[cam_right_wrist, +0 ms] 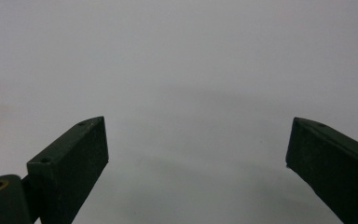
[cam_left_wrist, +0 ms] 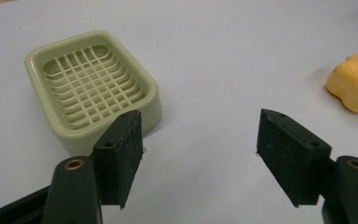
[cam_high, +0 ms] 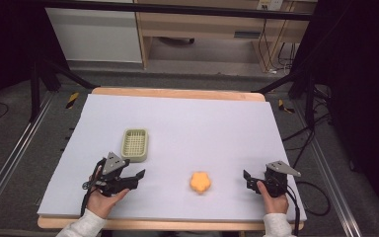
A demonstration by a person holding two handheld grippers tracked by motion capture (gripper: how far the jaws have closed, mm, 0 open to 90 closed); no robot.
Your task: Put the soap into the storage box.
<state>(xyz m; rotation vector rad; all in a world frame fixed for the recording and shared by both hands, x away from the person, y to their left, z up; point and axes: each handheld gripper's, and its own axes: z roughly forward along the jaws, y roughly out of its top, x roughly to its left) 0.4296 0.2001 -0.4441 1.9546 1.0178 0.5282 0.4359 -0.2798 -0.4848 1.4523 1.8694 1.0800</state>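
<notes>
Left gripper (cam_left_wrist: 198,158): fingers (cam_left_wrist: 121,156) spread apart, nothing between them, matte black pads with a fine rough texture; their bases are cut off at the bottom edge of the left gripper view. Right gripper (cam_right_wrist: 196,168): fingers (cam_right_wrist: 72,163) likewise released and empty over bare bench (cam_right_wrist: 177,60), the right one cut off at the frame edge. Just beyond the left gripper sits a dish (cam_left_wrist: 93,84), pale green, glossy plastic, rounded rectangle with a grid floor, partly covered by the near finger. The soap (cam_high: 200,181), orange, lobed, slightly blurred in the high view, lies on the bench between both grippers, apart from each; its right side is cropped in the left gripper view.
</notes>
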